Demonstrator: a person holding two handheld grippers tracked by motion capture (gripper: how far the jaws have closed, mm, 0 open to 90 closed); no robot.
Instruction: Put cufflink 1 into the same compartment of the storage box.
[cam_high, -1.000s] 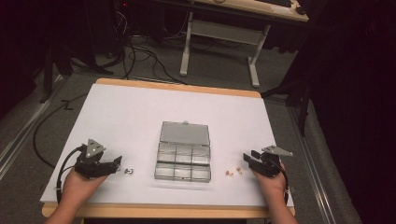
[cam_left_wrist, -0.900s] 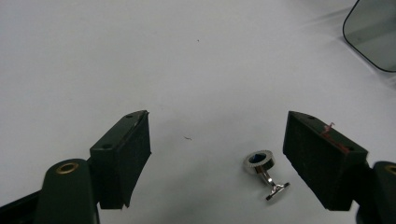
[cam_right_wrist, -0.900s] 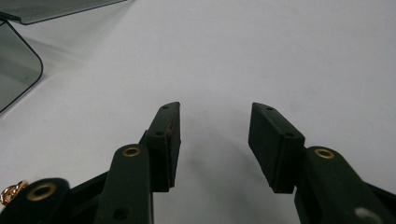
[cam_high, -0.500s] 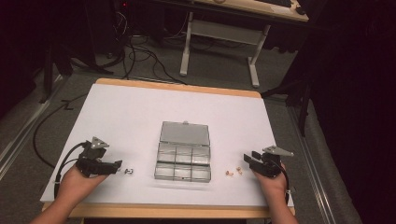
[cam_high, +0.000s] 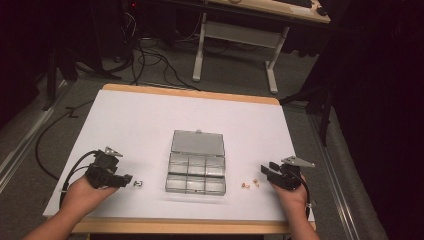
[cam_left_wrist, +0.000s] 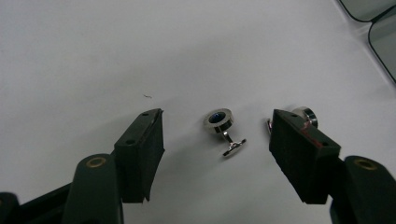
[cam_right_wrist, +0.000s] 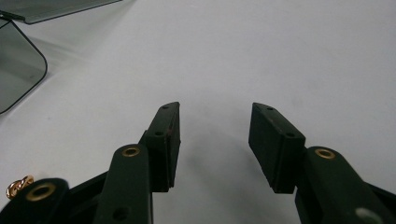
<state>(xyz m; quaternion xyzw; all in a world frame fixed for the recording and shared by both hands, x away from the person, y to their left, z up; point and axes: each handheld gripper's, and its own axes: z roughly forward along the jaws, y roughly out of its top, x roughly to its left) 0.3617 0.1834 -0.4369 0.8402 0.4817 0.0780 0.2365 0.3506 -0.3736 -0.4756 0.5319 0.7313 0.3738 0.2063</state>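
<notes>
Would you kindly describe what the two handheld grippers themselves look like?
Both are black. The left gripper and the right gripper each carry a grey three-cornered plate on top and two flat, ribbed black jaws with brass-coloured rivets at their bases. A black cable loops from the left one. Forearms are bare, without sleeves.

left tongs | lowered over cufflink | jaws closing, not touching

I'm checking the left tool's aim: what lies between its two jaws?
In the left gripper view, a silver cufflink lies on the white table between the left tool's jaws, which have just been closing, untouched.
</notes>
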